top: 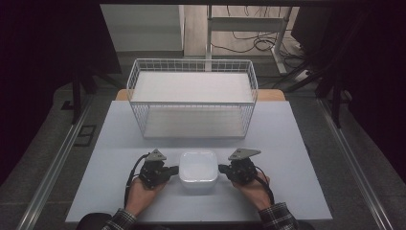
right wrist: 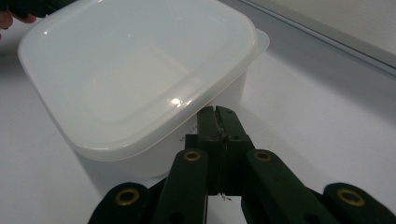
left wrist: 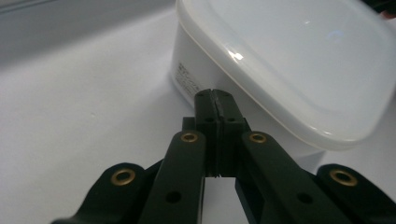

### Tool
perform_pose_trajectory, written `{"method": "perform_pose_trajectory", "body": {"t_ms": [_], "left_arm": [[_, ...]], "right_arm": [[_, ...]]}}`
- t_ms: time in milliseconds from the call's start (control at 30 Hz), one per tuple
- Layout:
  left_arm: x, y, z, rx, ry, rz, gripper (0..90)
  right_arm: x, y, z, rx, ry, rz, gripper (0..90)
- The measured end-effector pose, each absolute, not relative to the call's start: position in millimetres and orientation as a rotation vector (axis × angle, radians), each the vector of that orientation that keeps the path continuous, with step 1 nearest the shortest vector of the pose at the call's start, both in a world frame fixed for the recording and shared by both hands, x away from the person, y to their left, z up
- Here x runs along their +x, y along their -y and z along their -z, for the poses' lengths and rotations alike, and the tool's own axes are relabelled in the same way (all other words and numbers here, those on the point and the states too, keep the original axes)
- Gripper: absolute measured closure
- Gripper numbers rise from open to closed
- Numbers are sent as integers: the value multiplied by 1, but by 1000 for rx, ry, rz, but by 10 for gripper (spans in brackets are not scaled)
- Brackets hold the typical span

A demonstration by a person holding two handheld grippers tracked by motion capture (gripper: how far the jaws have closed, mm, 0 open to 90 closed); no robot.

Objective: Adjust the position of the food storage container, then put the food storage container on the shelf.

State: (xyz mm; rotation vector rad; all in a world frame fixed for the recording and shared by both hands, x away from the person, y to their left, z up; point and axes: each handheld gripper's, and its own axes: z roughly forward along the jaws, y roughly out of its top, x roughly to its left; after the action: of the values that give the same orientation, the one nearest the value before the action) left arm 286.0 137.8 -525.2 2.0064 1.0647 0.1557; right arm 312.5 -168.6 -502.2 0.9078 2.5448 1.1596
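A: Where do we stand with the container (top: 198,171)?

B: It sits on the worktop (top: 115,143) right in front of us, lid on, between our two hands and on the near side of the wire basket (top: 191,98), which stands well apart from it toward the far edge. Our left tongs (top: 175,169) are at its left wall, our right tongs (top: 221,168) at its right wall.

A: Are we gripping it?

B: No. In the left gripper view the left tongs (left wrist: 214,94) are closed on nothing, tips pressed together and pointing at the side wall just under the lid's rim. The right gripper view shows the same: the right tongs (right wrist: 217,111) shut, empty, their tips at the wall of the container (right wrist: 140,79) below the lip.

A: So which step is this?

B: We judge it to be the bracing step: closed tips on both sides, so we can squeeze the box between the two hands. Whether the tips already touch the plastic we cannot tell.

A: And next?

B: Even inward pressure from both sides, then a level lift, most likely toward the basket. Uneven pushing could make the smooth walls slip or tilt the box.
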Motion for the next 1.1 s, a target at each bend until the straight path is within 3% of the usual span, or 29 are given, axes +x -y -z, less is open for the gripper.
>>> {"method": "perform_pose_trajectory", "body": {"t_ms": [267,433,467,533,733,767,900,1100], "left_arm": [[286,-147,523,1978,-1061,-176,898],[282,-152,523,1995,-1045,-209,725],[281,-152,522,1998,-1039,-228,618],[278,-152,522,2003,-1029,-262,577],[278,-157,527,2003,-1019,-285,256],[279,-158,527,2002,-1020,-288,159],[279,-162,527,1983,-1028,-305,112],[279,-165,531,2007,-963,-390,72]], "right_arm": [[310,175,500,892,-2521,-1142,859],[304,192,495,882,-2465,-1130,736],[304,198,495,902,-2451,-1128,669],[304,199,495,906,-2446,-1128,633],[307,203,505,895,-2433,-1084,304],[308,203,507,893,-2436,-1068,253],[309,201,513,890,-2437,-1051,127],[311,201,514,893,-2447,-1071,61]]}}
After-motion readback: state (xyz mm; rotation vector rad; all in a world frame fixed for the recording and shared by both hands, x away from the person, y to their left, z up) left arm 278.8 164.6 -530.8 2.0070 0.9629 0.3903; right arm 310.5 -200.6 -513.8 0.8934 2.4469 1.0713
